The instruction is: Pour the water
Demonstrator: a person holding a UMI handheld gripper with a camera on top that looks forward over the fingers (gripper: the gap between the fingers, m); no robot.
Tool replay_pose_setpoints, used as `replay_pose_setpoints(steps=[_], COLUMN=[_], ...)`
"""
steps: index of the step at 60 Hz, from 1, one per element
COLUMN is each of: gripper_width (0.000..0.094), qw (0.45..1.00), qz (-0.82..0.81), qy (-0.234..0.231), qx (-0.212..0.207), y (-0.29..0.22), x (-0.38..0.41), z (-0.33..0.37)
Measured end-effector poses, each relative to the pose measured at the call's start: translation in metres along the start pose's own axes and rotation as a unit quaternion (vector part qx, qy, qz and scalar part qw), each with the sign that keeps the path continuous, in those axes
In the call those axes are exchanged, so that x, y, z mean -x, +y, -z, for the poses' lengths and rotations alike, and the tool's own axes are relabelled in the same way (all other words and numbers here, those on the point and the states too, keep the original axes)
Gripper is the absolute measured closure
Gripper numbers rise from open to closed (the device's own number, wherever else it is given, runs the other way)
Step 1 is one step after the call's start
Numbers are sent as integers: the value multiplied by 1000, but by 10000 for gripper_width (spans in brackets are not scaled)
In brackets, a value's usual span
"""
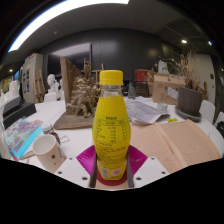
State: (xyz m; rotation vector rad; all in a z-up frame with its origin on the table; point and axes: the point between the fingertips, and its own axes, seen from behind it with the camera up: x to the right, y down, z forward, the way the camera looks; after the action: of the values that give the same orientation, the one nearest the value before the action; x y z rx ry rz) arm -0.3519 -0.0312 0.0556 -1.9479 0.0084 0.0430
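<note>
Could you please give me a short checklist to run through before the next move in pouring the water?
1. Bottle between the fingers of the hand-held gripper: ok, pink pads flank its base.
2. Both fingers pressing firmly on the bottle: cannot tell.
3. Bottle upright: ok.
4. Yellow cap off for pouring: not ok, it is on.
5. Receiving cup nearby and upright: ok, it stands on the white table to the bottle's left, mouth up.
6. Cup empty: cannot tell, its inside does not show clearly.
</note>
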Motion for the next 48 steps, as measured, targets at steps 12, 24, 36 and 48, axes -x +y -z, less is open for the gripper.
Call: replay_pose_setpoints(steps=[12,24,36,48], gripper_width=[66,77,77,75], qw=[999,997,996,994], qz=[-23,-12,15,28], qy=[10,49,44,62], qx=[31,60,82,85], y=[-6,-37,-61,-74], x=[-8,-7,25,37], z=[20,101,189,249])
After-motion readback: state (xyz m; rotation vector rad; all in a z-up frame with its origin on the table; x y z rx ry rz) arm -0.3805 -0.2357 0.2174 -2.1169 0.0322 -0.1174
